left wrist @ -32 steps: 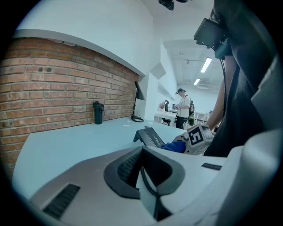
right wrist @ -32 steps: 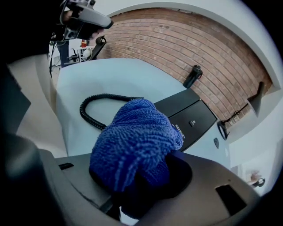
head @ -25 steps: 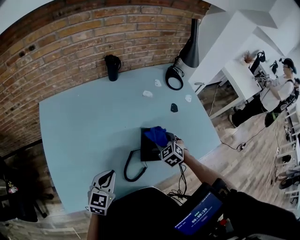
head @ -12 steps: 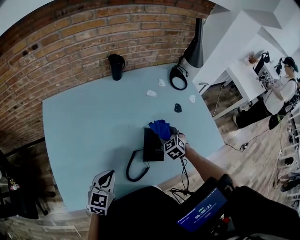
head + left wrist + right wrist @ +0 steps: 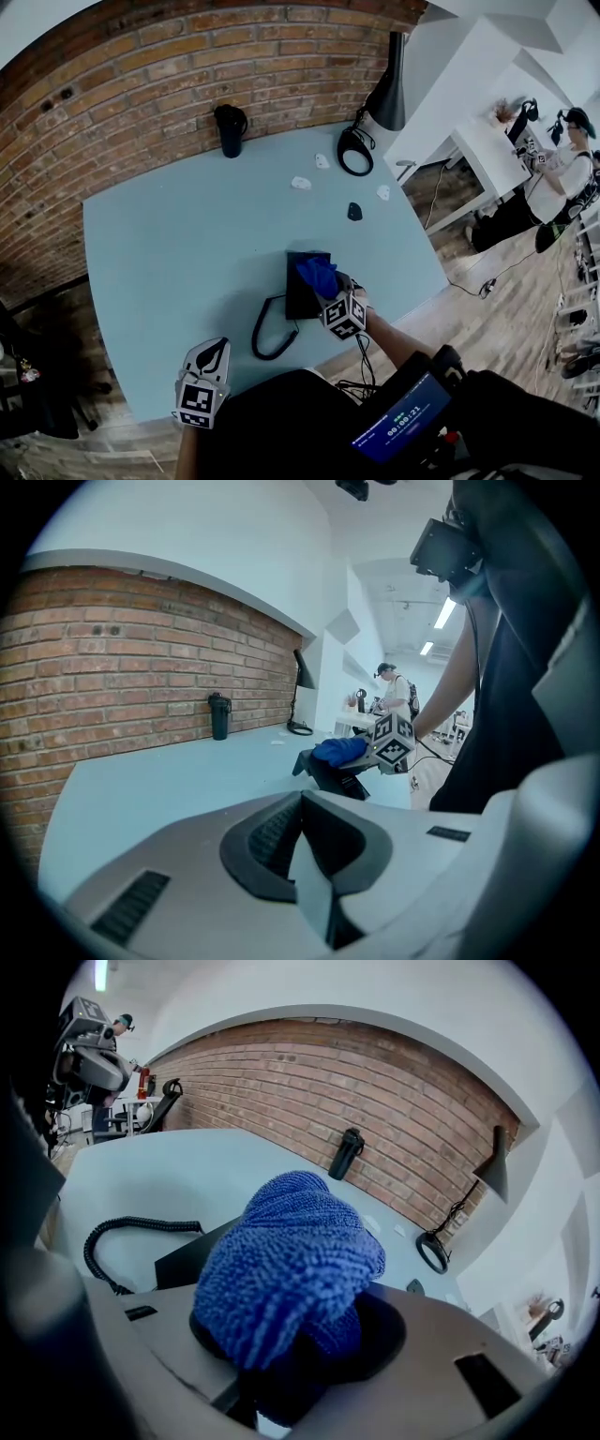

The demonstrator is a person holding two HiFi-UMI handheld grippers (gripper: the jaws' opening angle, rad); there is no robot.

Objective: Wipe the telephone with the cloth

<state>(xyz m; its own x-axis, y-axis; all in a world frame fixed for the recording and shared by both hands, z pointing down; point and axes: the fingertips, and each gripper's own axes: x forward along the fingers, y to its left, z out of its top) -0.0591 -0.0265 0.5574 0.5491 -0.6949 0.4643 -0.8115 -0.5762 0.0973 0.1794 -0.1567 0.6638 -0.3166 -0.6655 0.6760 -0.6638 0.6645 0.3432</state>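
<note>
right gripper [image 5: 328, 291] jaws pinch cloth [image 5: 317, 274] over telephone [image 5: 300, 298] — press flat, sweep evenly; left gripper [image 5: 213, 352] jaws pressed together, empty.

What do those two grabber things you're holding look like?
The left gripper and right gripper are chunky pale grey shells with black ridged pads inside their jaws. Each carries a cube covered in black-and-white square markers. A thin black cable hangs below the right one. The person wears dark clothes.
</note>
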